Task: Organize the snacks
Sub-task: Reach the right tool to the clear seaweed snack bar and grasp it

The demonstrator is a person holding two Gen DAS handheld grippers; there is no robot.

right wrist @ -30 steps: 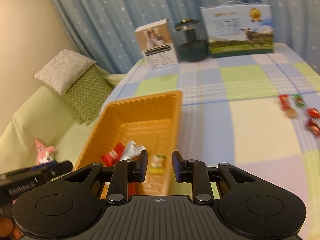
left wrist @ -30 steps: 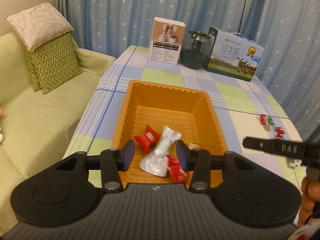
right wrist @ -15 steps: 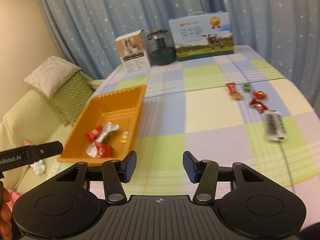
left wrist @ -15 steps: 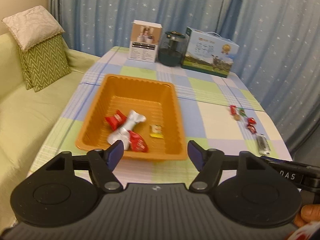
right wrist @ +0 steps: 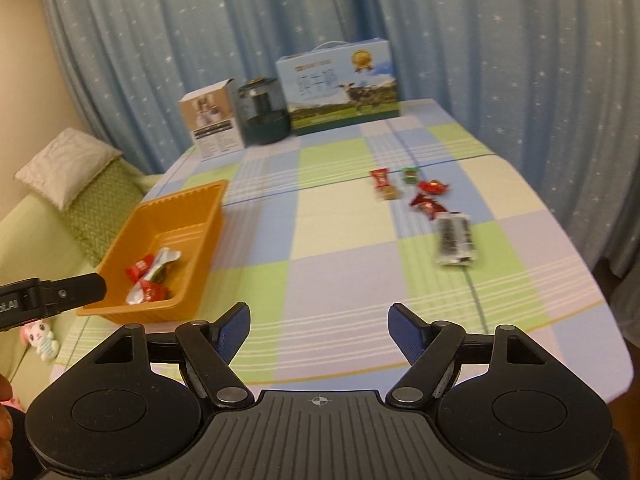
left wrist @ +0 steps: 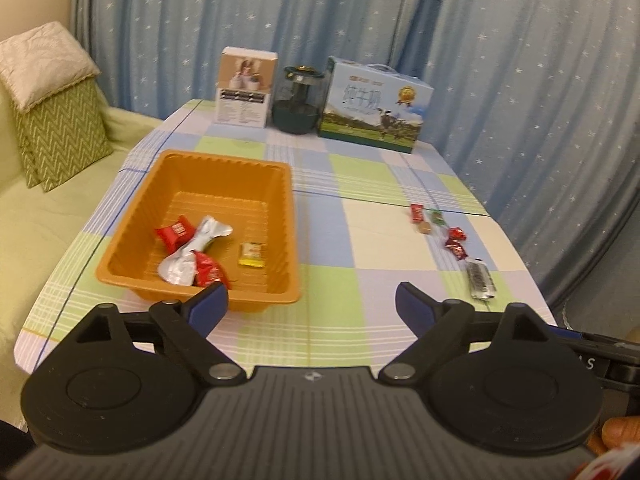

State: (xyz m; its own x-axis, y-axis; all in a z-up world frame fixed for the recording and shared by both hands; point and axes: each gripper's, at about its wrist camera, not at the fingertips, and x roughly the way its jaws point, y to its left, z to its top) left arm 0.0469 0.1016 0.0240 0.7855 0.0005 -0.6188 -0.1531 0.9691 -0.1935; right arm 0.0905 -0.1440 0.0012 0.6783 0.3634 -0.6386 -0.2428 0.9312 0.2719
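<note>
An orange tray [left wrist: 280, 184] [right wrist: 120, 240] sits on the left of the checked tablecloth. It holds a silver packet [left wrist: 196, 248], red sweets [left wrist: 174, 232] and a yellow sweet [left wrist: 252, 255]. On the right of the cloth lie several loose sweets [right wrist: 428, 194] [left wrist: 456, 242] and a dark wrapped bar [right wrist: 454, 240] [left wrist: 480, 280]. My left gripper [left wrist: 312, 304] hovers over the near table edge, just right of the tray; its jaws are opening with nothing between them. My right gripper [right wrist: 318, 326] is also back over the near edge, jaws opening and empty, with the bar ahead to its right.
At the far end stand a white box [left wrist: 244, 88], a dark glass jar [left wrist: 298, 106] and a blue milk carton case [left wrist: 374, 106]. A green sofa with cushions [left wrist: 60, 132] lies left of the table. Blue curtains hang behind. A pink plush toy [right wrist: 38, 334] sits by the sofa.
Both grippers have pulled back from the tray toward the near table edge and their jaws have spread wide. The snacks they hovered over now lie in the tray.
</note>
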